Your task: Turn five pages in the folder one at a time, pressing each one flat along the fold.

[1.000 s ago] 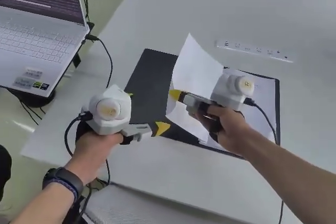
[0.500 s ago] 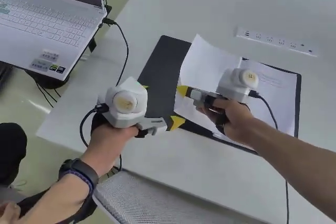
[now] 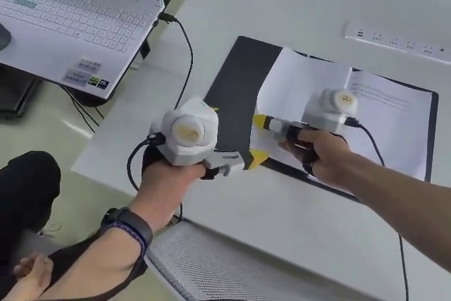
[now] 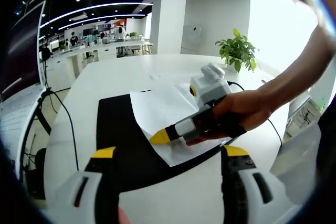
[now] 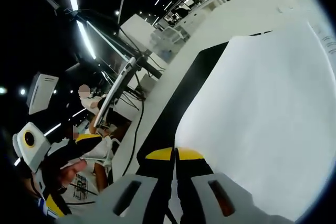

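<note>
The black folder (image 3: 236,93) lay open on the white worktop (image 3: 296,5), right of centre in the head view, its left cover bare and dark. A white page (image 3: 299,89) leaned over from the fold towards that cover, low but not quite flat, its lower left part lying over the black. The right gripper (image 3: 259,123), held in from the right of the frame, had its yellow-tipped jaws clenched together on the page's left edge; in the right gripper view the two tips met with no gap, and the white sheet spread away to the upper right. On the folder's right half, at the right of the frame, lay a printed sheet (image 3: 394,114).

The left gripper (image 3: 255,158) hovered near the folder's lower left edge, just below the right gripper's tip and apart from it. Its jaws stood wide apart and grasped nothing: in the left gripper view they rose on either side of the bottom of the frame, with the black cover and the page's corner between them.

A laptop (image 3: 77,12) sat open at the upper left of the head view, and a white power strip (image 3: 398,39) lay on the worktop at the upper right.
</note>
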A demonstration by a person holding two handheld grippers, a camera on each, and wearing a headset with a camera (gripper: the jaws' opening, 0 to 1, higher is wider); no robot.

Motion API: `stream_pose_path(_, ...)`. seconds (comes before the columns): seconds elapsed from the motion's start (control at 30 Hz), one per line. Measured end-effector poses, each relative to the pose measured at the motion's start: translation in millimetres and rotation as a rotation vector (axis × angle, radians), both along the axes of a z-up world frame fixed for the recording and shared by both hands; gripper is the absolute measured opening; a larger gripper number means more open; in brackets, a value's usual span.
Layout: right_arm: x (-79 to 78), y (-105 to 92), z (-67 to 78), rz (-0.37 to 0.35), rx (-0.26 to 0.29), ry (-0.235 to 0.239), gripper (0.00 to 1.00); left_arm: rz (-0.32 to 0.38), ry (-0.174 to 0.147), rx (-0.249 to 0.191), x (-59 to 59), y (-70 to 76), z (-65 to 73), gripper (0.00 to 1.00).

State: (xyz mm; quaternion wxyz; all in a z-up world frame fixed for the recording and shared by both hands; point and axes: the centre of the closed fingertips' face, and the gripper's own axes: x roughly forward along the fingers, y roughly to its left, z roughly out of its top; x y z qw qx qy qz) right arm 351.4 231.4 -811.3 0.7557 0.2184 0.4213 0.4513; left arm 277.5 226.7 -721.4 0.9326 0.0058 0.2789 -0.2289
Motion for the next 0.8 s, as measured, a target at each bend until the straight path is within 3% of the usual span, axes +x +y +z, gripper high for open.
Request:
stream_pose_path(0.17, -5.2, -1.5, -13.1, 0.006, -0.030, 0.018, 0.00, 0.000, 0.004, 0.002, 1.5, -1.4, -1.8, 0.80)
stream_pose_path(0.43, -6.2, -1.0, -9.4, 0.006, -0.020, 0.020, 0.00, -0.009, 0.011, 0.001, 4.4, -4.9, -7.3, 0.80)
stream_pose_path(0.8, -11.1, 4.0, -1.1, 0.015, 0.018, 0.029, 0.14, -0.023, 0.018, -0.006, 5.7, -9.9, -9.9, 0.81)
